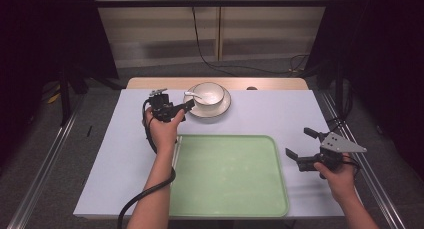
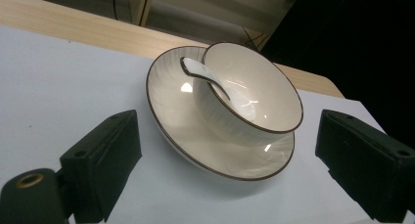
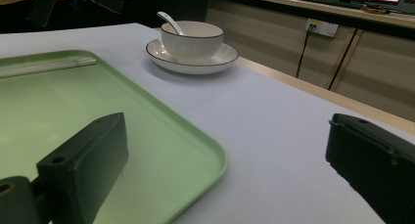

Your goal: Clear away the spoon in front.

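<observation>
A white bowl (image 1: 209,93) with a dark rim stands in a matching plate (image 1: 220,109) at the back middle of the table. A white spoon (image 1: 192,95) rests in it, handle up to the left. My left gripper (image 1: 184,109) hovers just left of the plate, open and holding nothing. In the left gripper view the bowl (image 2: 254,94), plate (image 2: 171,97) and spoon (image 2: 203,75) lie ahead of my spread jaws (image 2: 230,136), apart from them. My right gripper (image 1: 300,143) is open over the table right of the green tray (image 1: 225,174). Its own view shows the tray corner (image 3: 147,136) and the bowl (image 3: 193,40) farther off.
The tray holds nothing and takes up the front middle of the pale table cover (image 1: 290,114). A strip of wooden tabletop (image 1: 280,83) runs behind the plate. Cables trail from both grippers. Dark floor and metal rails flank the table.
</observation>
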Demonstrator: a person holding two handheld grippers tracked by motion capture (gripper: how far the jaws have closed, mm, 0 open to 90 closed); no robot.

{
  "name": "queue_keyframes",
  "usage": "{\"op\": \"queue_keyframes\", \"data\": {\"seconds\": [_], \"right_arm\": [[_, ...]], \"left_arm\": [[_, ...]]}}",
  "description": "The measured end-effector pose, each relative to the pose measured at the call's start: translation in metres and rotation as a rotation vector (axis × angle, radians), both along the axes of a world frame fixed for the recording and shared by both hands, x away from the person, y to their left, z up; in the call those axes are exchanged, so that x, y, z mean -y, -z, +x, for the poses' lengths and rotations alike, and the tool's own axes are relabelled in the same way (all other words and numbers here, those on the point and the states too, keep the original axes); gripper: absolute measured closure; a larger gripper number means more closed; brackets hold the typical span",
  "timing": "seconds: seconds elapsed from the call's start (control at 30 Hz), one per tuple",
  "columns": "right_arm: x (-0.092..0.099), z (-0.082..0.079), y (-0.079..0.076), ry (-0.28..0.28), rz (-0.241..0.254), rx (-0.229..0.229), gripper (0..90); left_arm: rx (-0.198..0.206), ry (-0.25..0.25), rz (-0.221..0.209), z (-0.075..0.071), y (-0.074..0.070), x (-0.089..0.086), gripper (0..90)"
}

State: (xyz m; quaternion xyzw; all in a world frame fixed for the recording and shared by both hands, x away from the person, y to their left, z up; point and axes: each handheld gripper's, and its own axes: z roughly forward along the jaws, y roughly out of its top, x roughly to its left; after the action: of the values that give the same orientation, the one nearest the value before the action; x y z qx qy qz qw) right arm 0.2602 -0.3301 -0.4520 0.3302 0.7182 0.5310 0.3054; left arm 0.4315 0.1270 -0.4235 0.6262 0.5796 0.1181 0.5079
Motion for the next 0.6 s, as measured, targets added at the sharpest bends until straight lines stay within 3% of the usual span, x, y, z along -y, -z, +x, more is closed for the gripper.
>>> {"op": "queue_keyframes", "data": {"seconds": [0.4,0.6], "right_arm": [[0.000,0.000,0.000,0.001,-0.002,0.000,1.6],[0.000,0.000,0.000,-0.005,0.008,-0.007,1.6]], "left_arm": [[0.031,-0.023,0.061,0.026,0.010,0.009,9.5],[0.031,-0.034,0.041,0.035,0.019,0.018,11.1]]}}
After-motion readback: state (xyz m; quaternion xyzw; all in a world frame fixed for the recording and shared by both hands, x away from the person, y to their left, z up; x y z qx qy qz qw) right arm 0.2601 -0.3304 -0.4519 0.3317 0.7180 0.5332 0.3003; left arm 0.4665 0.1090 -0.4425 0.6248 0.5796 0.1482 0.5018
